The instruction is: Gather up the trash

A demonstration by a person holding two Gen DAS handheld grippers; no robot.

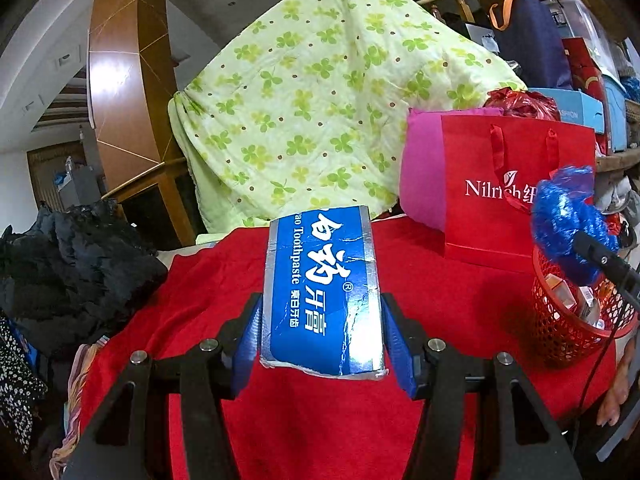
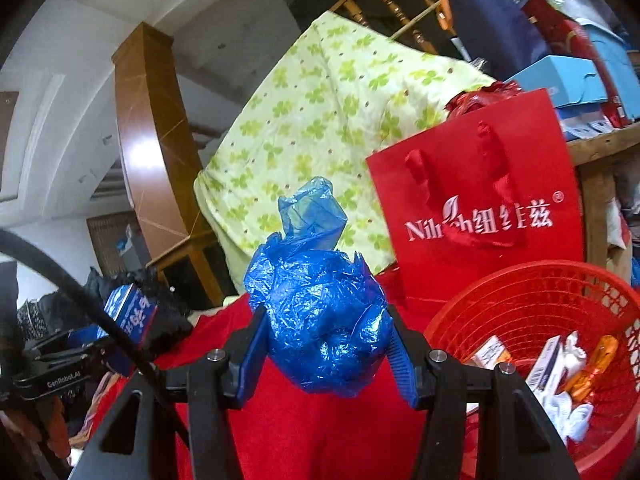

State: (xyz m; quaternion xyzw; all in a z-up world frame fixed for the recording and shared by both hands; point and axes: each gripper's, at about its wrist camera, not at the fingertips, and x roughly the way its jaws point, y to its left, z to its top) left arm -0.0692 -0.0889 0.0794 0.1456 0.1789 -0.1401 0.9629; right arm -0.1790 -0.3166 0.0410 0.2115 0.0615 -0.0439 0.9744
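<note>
Left gripper (image 1: 322,334): jaws part-way closed on a toothpaste box (image 1: 322,292), one blue pad pressed to each long side. The box is carried clear above the red cloth (image 1: 420,280) and points away from the camera.
Toothpaste box: blue and silver carton with white lettering; creased, with tear lines across its near end. In the right wrist view it shows at the far left (image 2: 130,314), held in the other gripper (image 2: 96,344).
Right gripper (image 2: 322,350): jaws part-way closed on a crumpled blue plastic bag (image 2: 320,320), with the pads against its left and right flanks. A loose tuft of the bag stands up above the wad.
Blue plastic bag: off the cloth, just left of the basket in the right wrist view. In the left wrist view it hangs over the basket's near rim (image 1: 568,220).
Basket (image 2: 532,292): red mesh plastic, standing on the red cloth at the right (image 1: 560,332). It holds small cartons, white crumpled paper and an orange wrapper.
Red paper bag (image 2: 480,200): upright behind the basket, white lettering on its face, ribbon handles hanging down the front.
Green clover quilt (image 1: 312,92): draped behind the cloth, left of the paper bag.
Black clothing (image 1: 68,264): heaped at the left edge of the cloth.
Person: fingers (image 1: 612,396) at the lower right edge of the left wrist view.
</note>
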